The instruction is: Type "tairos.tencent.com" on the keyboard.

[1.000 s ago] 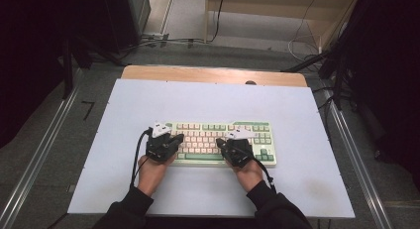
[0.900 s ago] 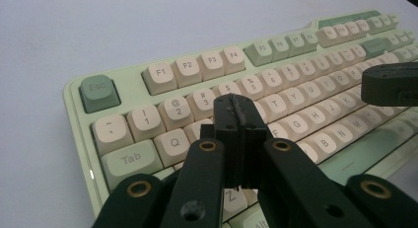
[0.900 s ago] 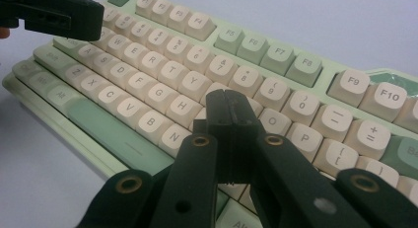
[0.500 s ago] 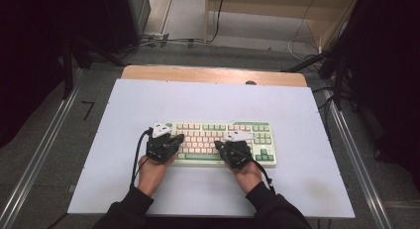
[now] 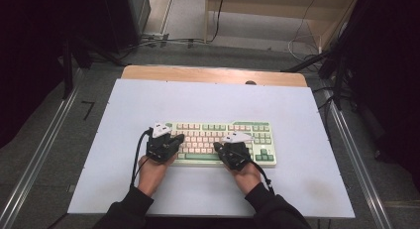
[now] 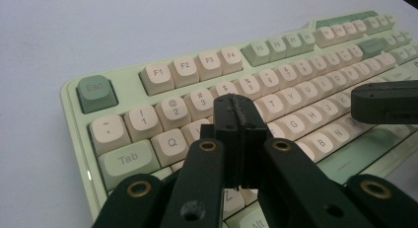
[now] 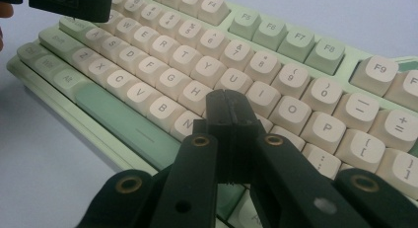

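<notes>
A person's two hand-held grippers hovered over a pale green keyboard (image 5: 223, 142) with cream keycaps, which lay a little toward the 6 o'clock side of the middle of a white table (image 5: 307, 179). The high view took in the whole scene: the left gripper (image 5: 177, 138) sat over the keyboard's 9 o'clock end and the right gripper (image 5: 218, 146) over its middle, both forearms in dark sleeves (image 5: 270, 209) reaching in from 6 o'clock, with a wooden strip (image 5: 213, 74) along the table's 12 o'clock edge and cables on the grey floor (image 5: 49, 140) beyond.

The gripper views gave what the high view could not: the key legends. In the left gripper view, the left gripper (image 6: 238, 120) had its jaws pressed together with nothing between them, the tips poised above the cream keys below the number row, the green Esc key (image 6: 95, 92) toward 10 o'clock and the Tab key (image 6: 129, 159) at 9 o'clock. The other gripper's dark tip showed at 3 o'clock.

In the right gripper view, the right gripper (image 7: 227, 114) was likewise closed tight on nothing, its tips over the letter keys near H and N, the green space bar (image 7: 125, 127) toward 8 o'clock and the green function keys (image 7: 286, 40) toward 1 o'clock. Whether either tip touched a key could not be told.
</notes>
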The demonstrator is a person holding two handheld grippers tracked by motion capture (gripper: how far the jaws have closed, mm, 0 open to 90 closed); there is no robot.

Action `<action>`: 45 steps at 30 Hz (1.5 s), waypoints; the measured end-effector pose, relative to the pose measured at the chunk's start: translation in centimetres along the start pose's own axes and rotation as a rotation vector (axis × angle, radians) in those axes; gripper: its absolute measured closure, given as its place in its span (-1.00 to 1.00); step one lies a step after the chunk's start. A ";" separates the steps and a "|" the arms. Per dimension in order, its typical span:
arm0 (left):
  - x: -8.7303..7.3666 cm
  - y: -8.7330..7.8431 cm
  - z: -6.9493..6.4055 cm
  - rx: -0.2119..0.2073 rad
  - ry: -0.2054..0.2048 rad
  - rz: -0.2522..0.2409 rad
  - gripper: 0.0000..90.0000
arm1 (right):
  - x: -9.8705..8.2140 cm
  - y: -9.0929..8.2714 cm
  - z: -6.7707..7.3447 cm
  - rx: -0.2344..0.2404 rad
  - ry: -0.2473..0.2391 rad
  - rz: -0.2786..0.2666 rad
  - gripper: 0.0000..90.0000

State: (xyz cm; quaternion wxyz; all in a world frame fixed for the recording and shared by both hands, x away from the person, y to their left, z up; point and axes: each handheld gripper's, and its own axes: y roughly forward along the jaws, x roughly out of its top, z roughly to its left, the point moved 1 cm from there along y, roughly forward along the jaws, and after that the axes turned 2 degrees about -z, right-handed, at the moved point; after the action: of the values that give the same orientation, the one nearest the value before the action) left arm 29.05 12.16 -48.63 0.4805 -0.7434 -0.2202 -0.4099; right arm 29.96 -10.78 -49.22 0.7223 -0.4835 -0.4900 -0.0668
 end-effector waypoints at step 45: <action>0.3 -0.7 0.1 0.001 -0.006 -0.022 1.00 | 0.3 -2.4 -2.2 -0.031 0.046 -0.059 0.94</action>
State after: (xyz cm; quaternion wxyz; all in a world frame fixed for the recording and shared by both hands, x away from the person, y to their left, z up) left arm 28.77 12.55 -48.10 0.4758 -0.7418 -0.2302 -0.4128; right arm 30.17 -13.57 -47.61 0.7235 -0.4784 -0.4861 -0.1067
